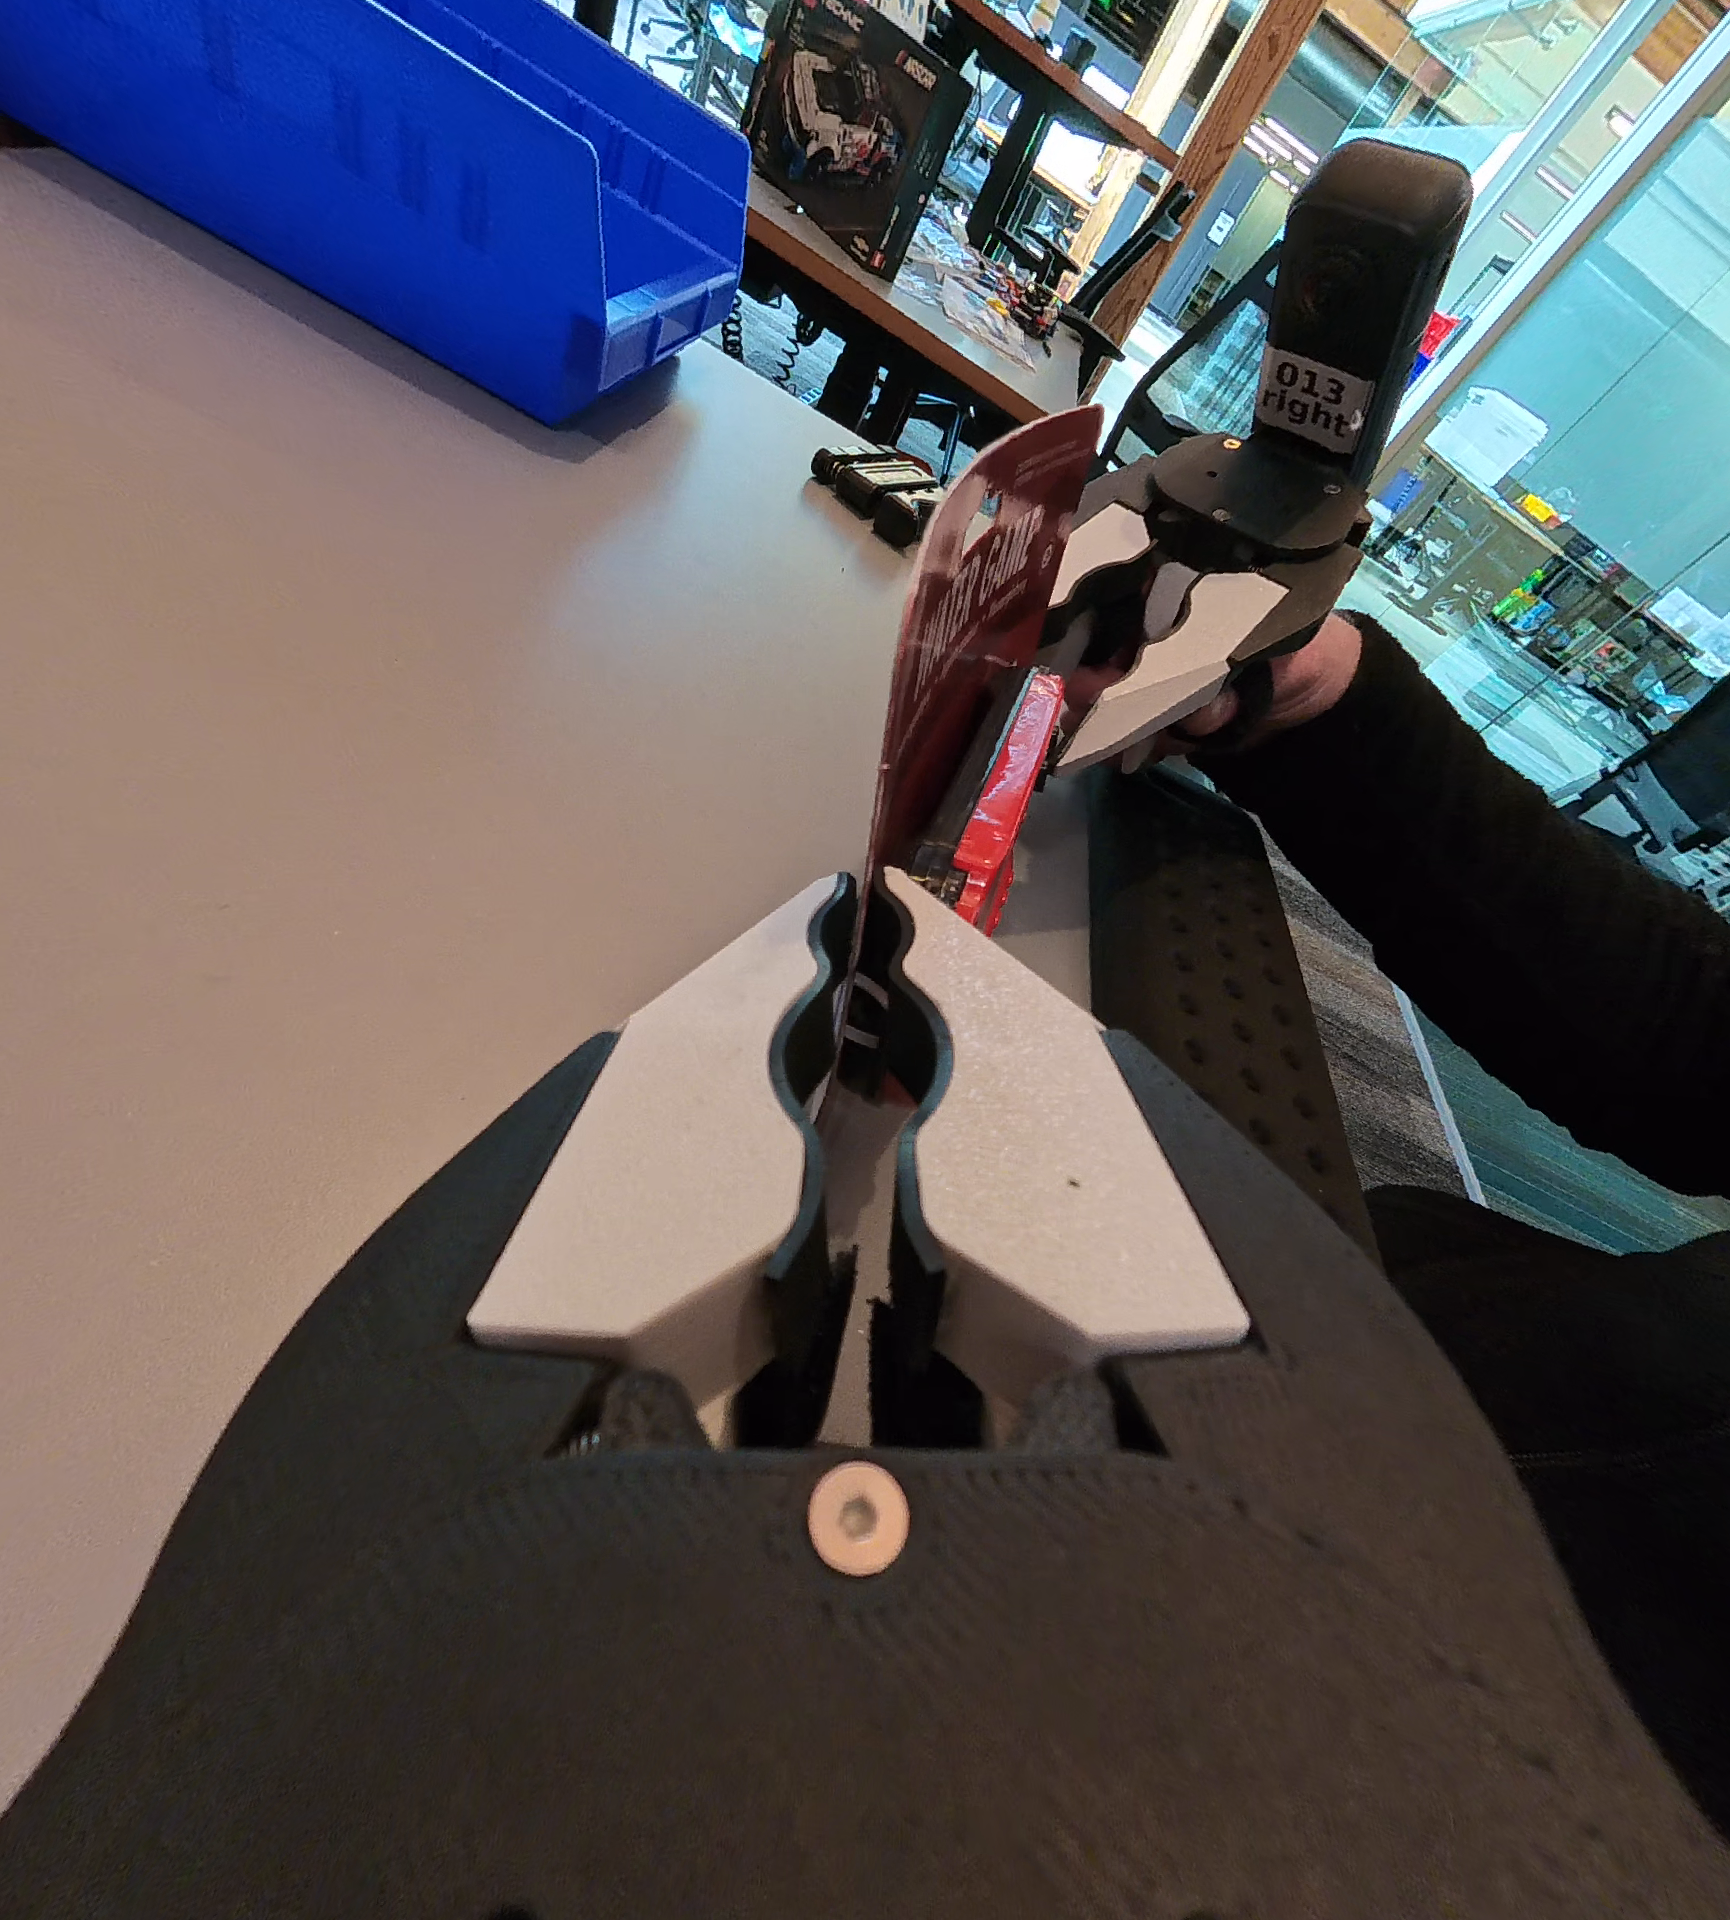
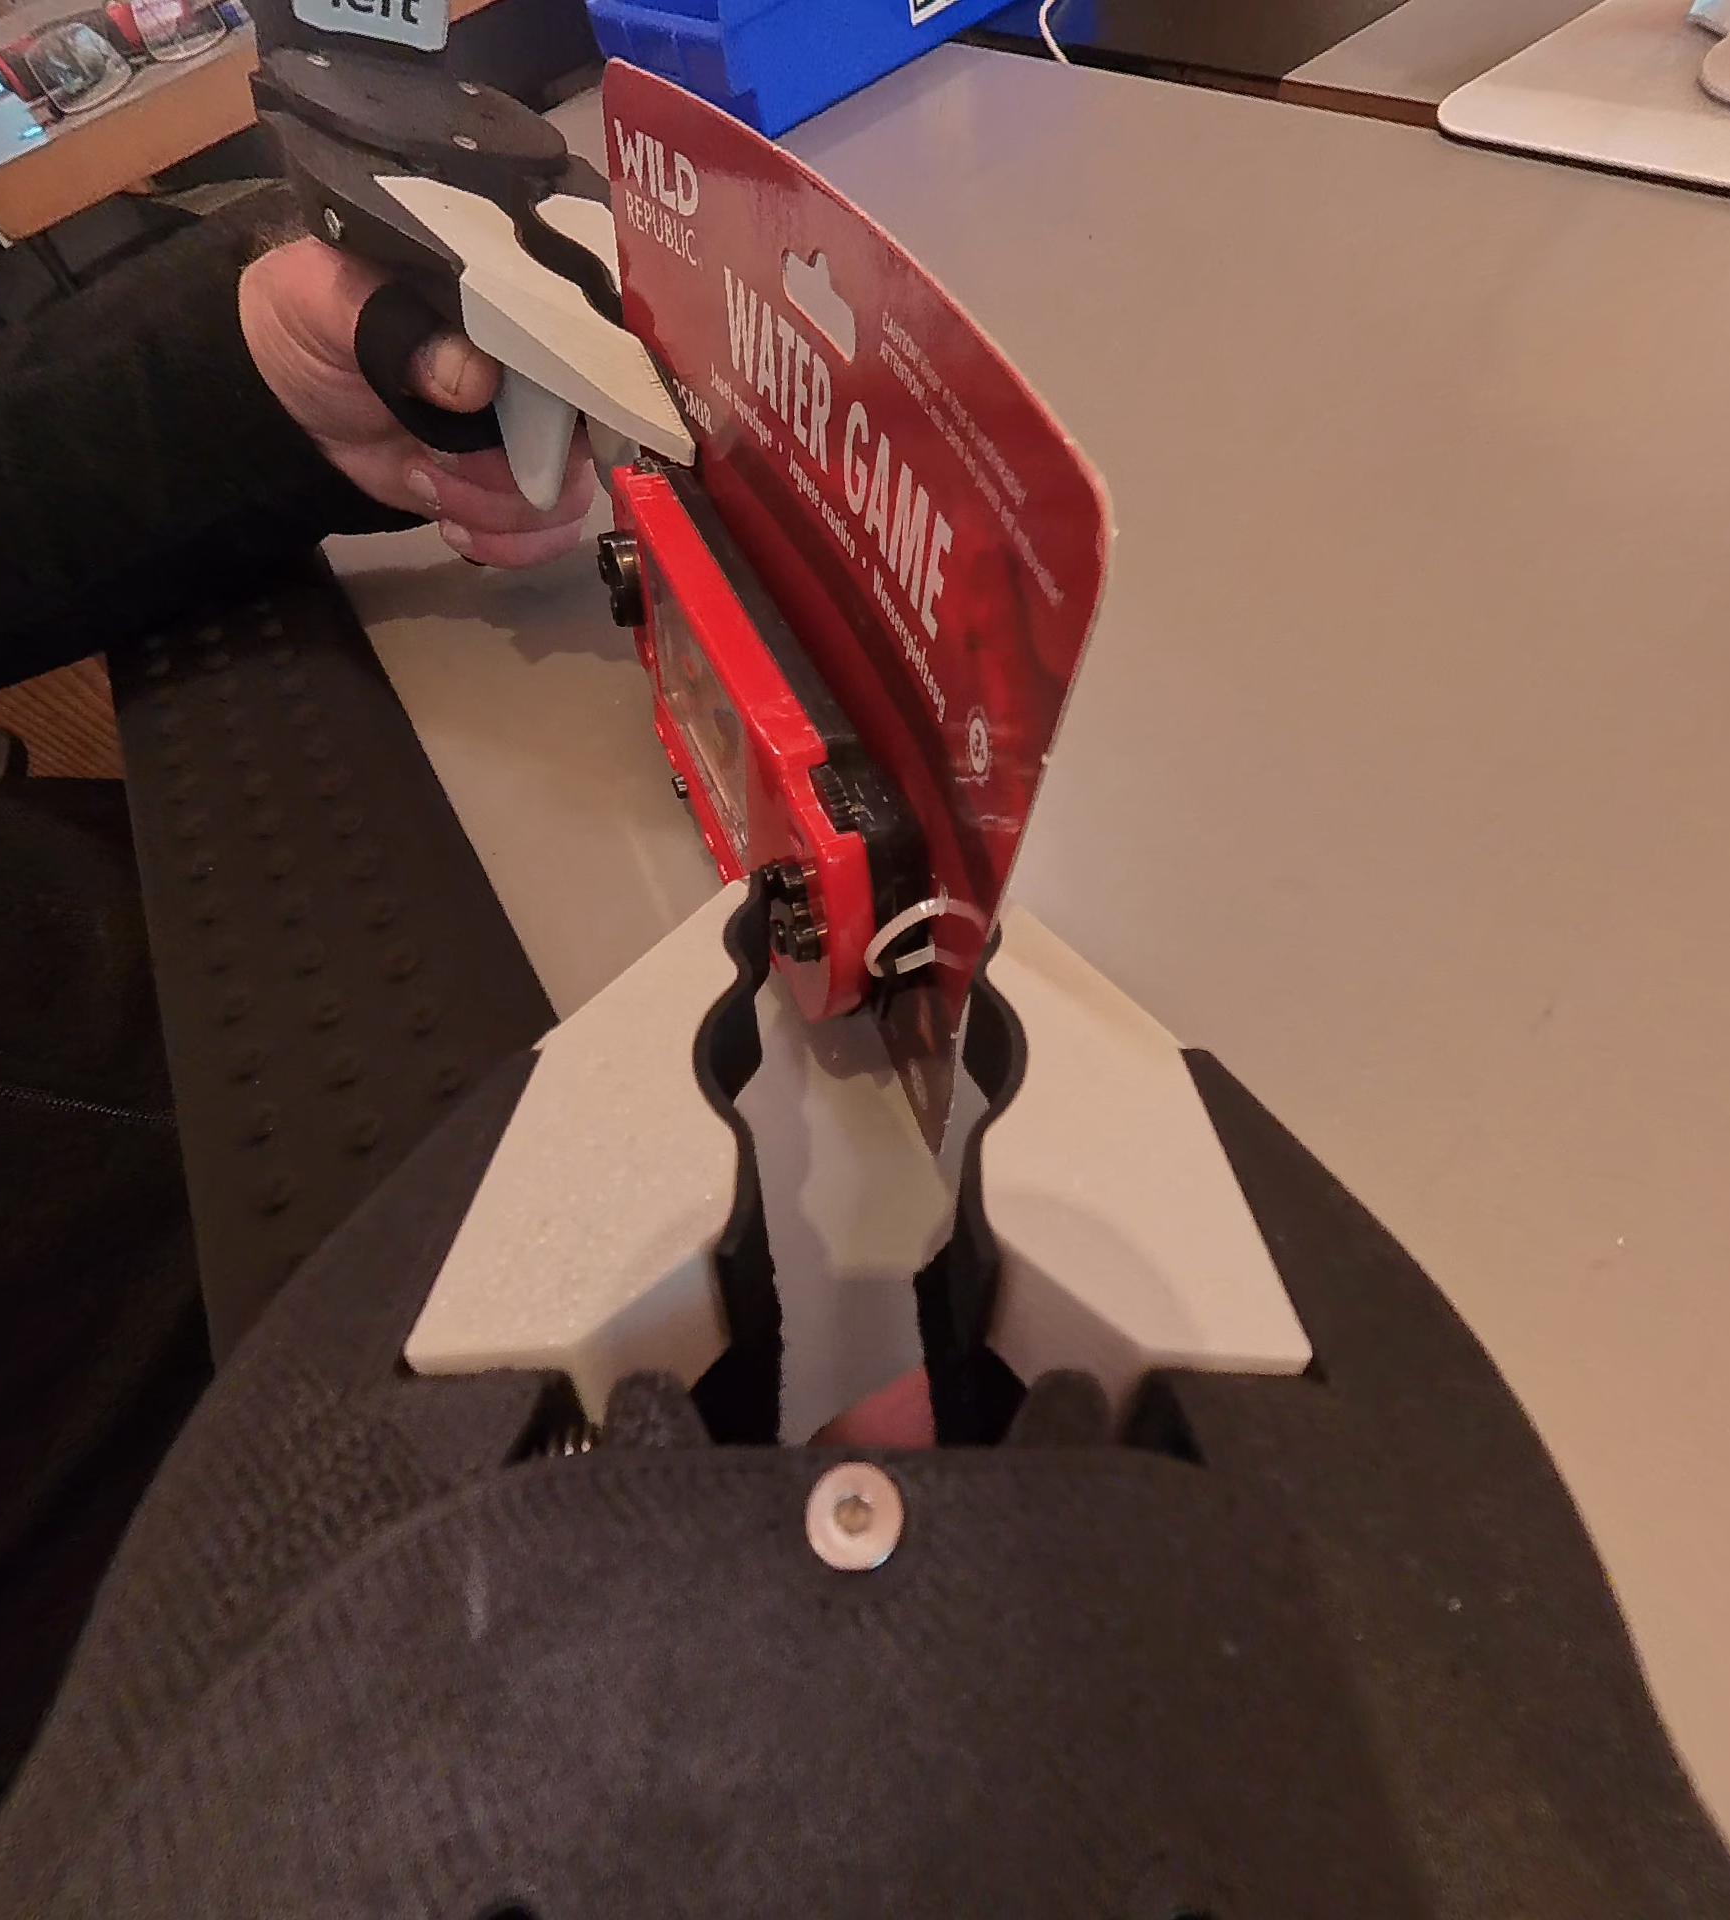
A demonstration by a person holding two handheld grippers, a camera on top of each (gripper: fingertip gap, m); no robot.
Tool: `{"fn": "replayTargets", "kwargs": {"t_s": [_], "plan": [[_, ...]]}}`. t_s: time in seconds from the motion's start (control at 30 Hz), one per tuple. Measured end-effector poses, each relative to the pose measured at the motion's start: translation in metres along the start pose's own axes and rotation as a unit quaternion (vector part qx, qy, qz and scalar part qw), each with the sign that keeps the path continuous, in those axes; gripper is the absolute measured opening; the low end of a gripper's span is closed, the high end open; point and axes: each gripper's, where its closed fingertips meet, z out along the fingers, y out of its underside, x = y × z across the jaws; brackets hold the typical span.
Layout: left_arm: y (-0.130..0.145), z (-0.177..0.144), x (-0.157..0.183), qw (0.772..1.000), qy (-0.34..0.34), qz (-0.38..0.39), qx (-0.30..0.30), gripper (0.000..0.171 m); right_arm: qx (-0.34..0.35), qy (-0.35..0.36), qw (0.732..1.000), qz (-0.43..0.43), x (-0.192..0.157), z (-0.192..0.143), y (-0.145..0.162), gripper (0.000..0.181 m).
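A carded toy, a red backing card [image 2: 892, 468] with a red handheld water game [image 2: 747, 727] tied to it, stands on edge over the grey table [image 2: 1360, 623]. My left gripper [image 1: 866, 899] is shut on one end of the card [image 1: 986, 582]. My right gripper [image 2: 876, 920] is shut on the opposite end, its jaws around the card and the end of the game. Each gripper shows in the other's view: the right one [image 1: 1053, 691] at the far end, the left one [image 2: 674, 436] at the top left. A hand holds each.
A blue bin [image 1: 373, 177] lies on the table [image 1: 321, 727] at the far left. Small black blocks [image 1: 876, 483] sit near the far edge. A black dotted mat [image 2: 300, 831] lies below the table edge. A white pad [image 2: 1619, 114] is at the back right.
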Motion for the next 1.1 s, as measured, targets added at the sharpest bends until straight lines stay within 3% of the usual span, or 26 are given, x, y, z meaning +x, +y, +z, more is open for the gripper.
{"fn": "replayTargets", "kwargs": {"t_s": [0.13,1.1], "plan": [[0.0007,0.0001,0.0012,1.0,0.001,0.002,-0.002,0.0,-0.001,0.003,1.0,0.005,0.0011,0.0014,0.0001,0.043],[0.0025,0.0002,0.0021,1.0,-0.001,-0.002,0.0,0.0,0.003,-0.008,1.0,0.008,-0.0016,-0.0005,-0.0003,0.035]]}}
